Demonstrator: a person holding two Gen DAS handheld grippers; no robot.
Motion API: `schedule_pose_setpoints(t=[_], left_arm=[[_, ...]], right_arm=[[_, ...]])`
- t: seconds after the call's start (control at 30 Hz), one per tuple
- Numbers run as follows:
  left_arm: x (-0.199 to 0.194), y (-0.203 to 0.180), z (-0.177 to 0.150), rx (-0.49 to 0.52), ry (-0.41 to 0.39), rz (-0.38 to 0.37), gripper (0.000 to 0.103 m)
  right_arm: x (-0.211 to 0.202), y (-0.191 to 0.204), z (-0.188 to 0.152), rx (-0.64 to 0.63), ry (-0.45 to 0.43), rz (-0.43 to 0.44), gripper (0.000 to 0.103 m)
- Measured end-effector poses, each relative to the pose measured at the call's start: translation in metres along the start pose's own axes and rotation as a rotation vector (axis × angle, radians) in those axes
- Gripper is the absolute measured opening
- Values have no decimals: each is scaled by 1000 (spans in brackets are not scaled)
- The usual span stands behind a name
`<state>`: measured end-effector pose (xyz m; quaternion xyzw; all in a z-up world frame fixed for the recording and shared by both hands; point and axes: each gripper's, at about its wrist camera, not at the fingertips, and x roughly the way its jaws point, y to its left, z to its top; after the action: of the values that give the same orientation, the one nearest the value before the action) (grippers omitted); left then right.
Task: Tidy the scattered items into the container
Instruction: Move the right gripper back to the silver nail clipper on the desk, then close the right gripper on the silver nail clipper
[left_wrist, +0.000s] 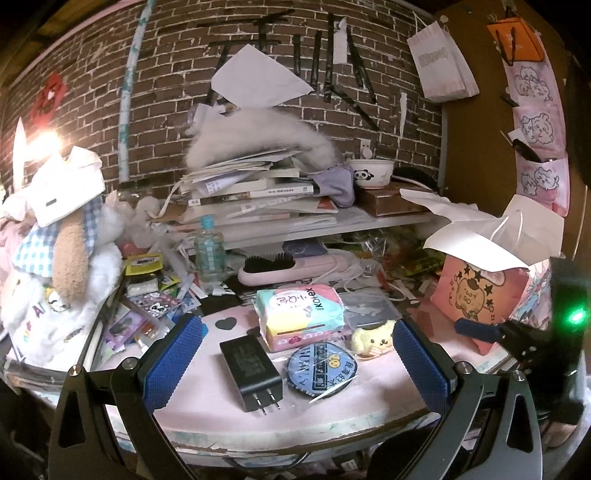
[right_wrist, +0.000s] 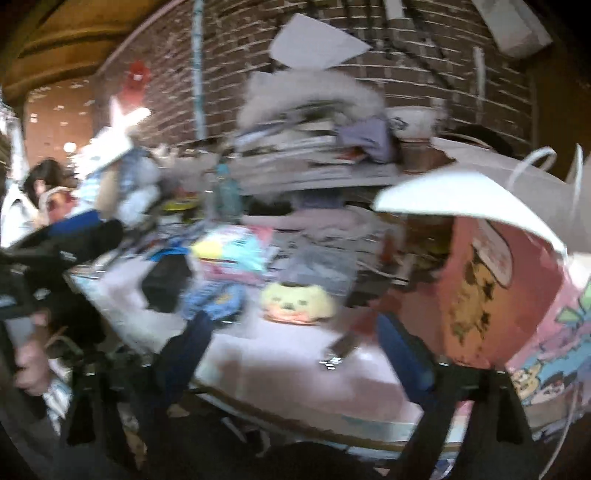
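On the pink table top (left_wrist: 229, 413) lie a black charger (left_wrist: 251, 371), a pastel Kotex pack (left_wrist: 301, 317), a round blue packet (left_wrist: 322, 369) and a small yellow plush (left_wrist: 371, 339). A pink paper bag (left_wrist: 480, 291) stands open at the right. My left gripper (left_wrist: 295, 365) is open, its blue pads either side of the charger and packet, above them. My right gripper (right_wrist: 291, 362) is open and empty over the table's front edge, in a blurred view. The plush (right_wrist: 295, 302), the packet (right_wrist: 214, 299), the charger (right_wrist: 166, 284) and the bag (right_wrist: 498, 295) show beyond it. The right gripper also shows at the left wrist view's right edge (left_wrist: 480, 330).
A stuffed dog (left_wrist: 62, 258) sits at the left. A water bottle (left_wrist: 209, 251), a pink hairbrush (left_wrist: 280, 267) and small packets crowd the back. Stacked books (left_wrist: 251, 192) and a panda bowl (left_wrist: 371, 173) rest on a shelf against the brick wall.
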<state>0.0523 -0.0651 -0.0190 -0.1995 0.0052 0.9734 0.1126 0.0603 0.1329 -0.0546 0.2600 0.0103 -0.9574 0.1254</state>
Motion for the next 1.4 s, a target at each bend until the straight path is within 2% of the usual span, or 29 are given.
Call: schedule_pose_setpoints(t=[0.17, 0.23, 0.43, 0.6, 0.83, 1.07, 1.4], left_arm=[[1, -3, -1, 4, 4, -2, 103], [2, -4, -1, 3, 5, -2, 103], [2, -5, -1, 3, 5, -1, 103], [2, -4, -1, 1, 5, -3, 103], [2, -5, 0, 3, 5, -3, 103], [3, -7, 0, 3, 4, -3, 103], [4, -8, 0, 5, 4, -1, 103]], right_arm=[[15, -4, -8, 6, 10, -113, 74], [19, -4, -10, -3, 6, -156, 61], [37, -8, -17, -2, 51, -214, 46], [45, -17, -21, 34, 75, -205, 40], [41, -21, -25, 44, 60, -163, 20], [34, -20, -31, 8, 41, -109, 17], [40, -17, -27, 9, 49, -131, 18]])
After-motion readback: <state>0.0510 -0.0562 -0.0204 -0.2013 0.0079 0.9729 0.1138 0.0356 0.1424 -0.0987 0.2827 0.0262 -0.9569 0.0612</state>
